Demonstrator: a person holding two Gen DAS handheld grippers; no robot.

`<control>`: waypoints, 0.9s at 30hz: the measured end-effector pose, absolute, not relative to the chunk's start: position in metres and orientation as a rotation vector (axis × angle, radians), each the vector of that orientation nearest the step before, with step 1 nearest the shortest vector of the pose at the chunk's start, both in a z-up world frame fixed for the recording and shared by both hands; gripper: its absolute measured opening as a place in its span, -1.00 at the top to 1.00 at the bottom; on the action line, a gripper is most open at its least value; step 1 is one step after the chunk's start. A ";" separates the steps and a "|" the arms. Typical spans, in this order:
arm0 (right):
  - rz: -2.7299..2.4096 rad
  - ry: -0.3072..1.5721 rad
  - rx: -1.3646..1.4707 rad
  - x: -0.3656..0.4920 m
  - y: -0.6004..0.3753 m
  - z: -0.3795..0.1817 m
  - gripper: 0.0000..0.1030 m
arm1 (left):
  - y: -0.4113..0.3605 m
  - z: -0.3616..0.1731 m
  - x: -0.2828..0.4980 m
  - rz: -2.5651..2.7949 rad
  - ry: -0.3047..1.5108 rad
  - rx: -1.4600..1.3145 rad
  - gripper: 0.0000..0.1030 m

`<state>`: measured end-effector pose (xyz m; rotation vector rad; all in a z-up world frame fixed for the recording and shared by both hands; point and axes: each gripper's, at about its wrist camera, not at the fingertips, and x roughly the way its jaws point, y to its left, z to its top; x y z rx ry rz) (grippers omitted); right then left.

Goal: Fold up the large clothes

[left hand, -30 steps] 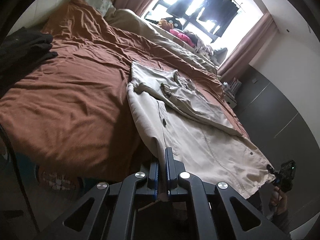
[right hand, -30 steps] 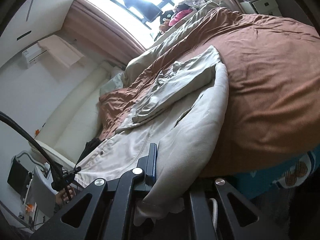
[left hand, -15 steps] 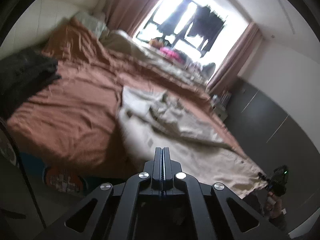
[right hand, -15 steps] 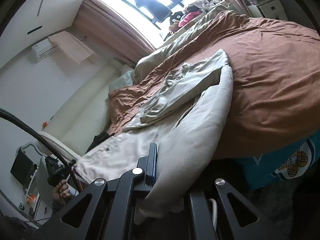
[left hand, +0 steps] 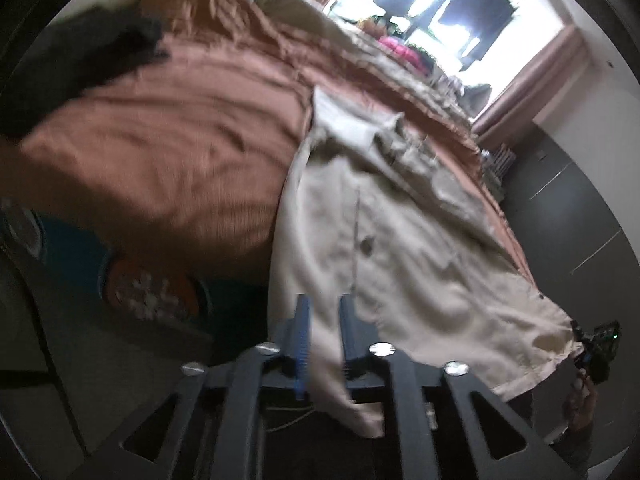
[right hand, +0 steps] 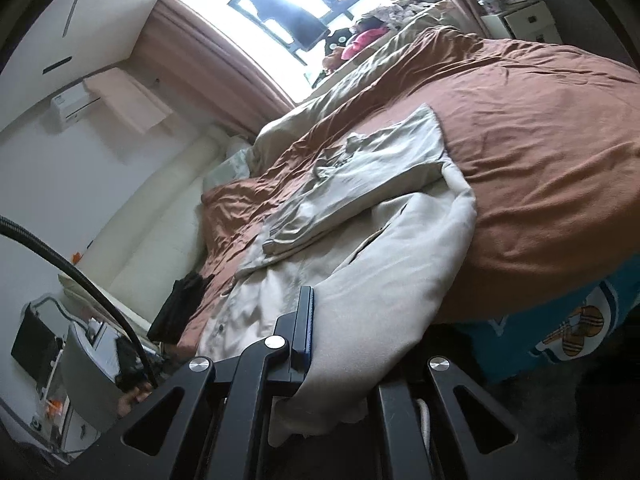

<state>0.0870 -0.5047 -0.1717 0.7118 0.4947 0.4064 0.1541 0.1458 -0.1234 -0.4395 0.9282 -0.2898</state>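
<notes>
Your left gripper (left hand: 323,320) has dark grey frame arms with triangular cutouts, round silver screws and blue-edged fingers (left hand: 301,332). Your right gripper (right hand: 320,320) is black, with matching silver screws and one visible blue-edged finger.

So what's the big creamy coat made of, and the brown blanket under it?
The coat looks like thick matte woven cloth, maybe cotton: it drapes in heavy soft folds without shine. The brown blanket looks like thin, slightly glossy fabric, with many fine wrinkles catching light. Exact fibres can't be told.
</notes>
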 end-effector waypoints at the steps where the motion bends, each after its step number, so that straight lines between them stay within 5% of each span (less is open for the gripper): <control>1: 0.405 0.501 0.703 0.089 -0.502 -0.171 0.96 | 0.145 -0.133 0.158 -0.292 0.941 -0.451 0.26; 4: 0.409 0.505 0.698 0.090 -0.501 -0.173 0.96 | 0.146 -0.151 0.161 -0.309 0.949 -0.493 -0.05; 14: 0.397 0.540 0.714 0.092 -0.509 -0.183 0.96 | 0.131 -0.183 0.181 -0.397 0.980 -0.586 -0.03; 20: 0.393 0.542 0.710 0.089 -0.509 -0.181 0.96 | 0.115 -0.185 0.163 -0.502 1.028 -0.557 0.67; 27: 0.407 0.507 0.703 0.084 -0.509 -0.169 0.96 | 0.130 -0.151 0.144 -0.519 0.934 -0.602 0.92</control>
